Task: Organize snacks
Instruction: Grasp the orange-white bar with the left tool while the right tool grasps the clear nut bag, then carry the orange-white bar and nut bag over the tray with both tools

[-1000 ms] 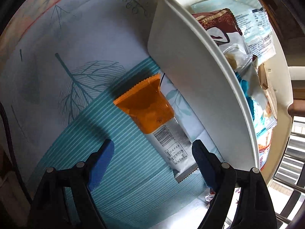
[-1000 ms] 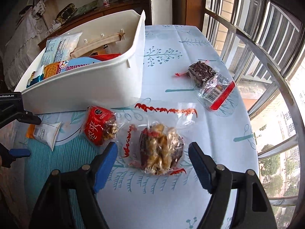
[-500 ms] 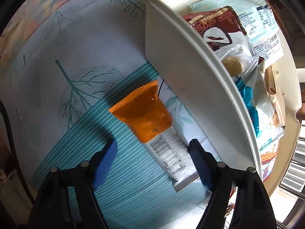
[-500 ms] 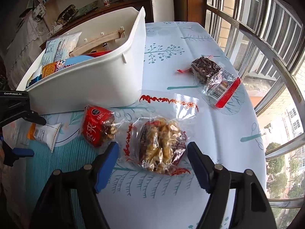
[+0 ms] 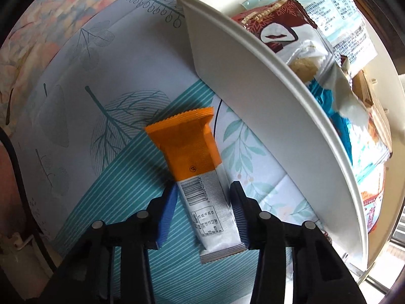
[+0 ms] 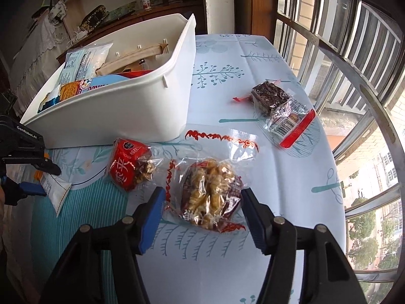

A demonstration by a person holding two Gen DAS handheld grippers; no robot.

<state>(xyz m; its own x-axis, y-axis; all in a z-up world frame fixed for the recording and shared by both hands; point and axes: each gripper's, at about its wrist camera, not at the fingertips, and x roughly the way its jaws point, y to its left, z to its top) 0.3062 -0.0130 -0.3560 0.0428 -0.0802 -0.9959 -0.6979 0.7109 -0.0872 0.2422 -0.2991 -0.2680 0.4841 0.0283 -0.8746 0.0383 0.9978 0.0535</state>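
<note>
The bin (image 6: 121, 106), upper left of the right view, already holds several packets. Four snacks remain on the bench (image 6: 253, 58). The left gripper (image 5: 205, 215) has just been closing its jaws around the orange bar (image 5: 200, 177), at centre, pads beside it (contact unclear). The right gripper (image 6: 202, 215), also closing, straddles the nut bag (image 6: 210, 192). The red pack (image 6: 129, 164) and dark cake (image 6: 276, 103) wait untouched.

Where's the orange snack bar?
In the left wrist view, the orange bar lies flat on the tablecloth beside the white bin, its white end between the left tool's fingers.
</note>
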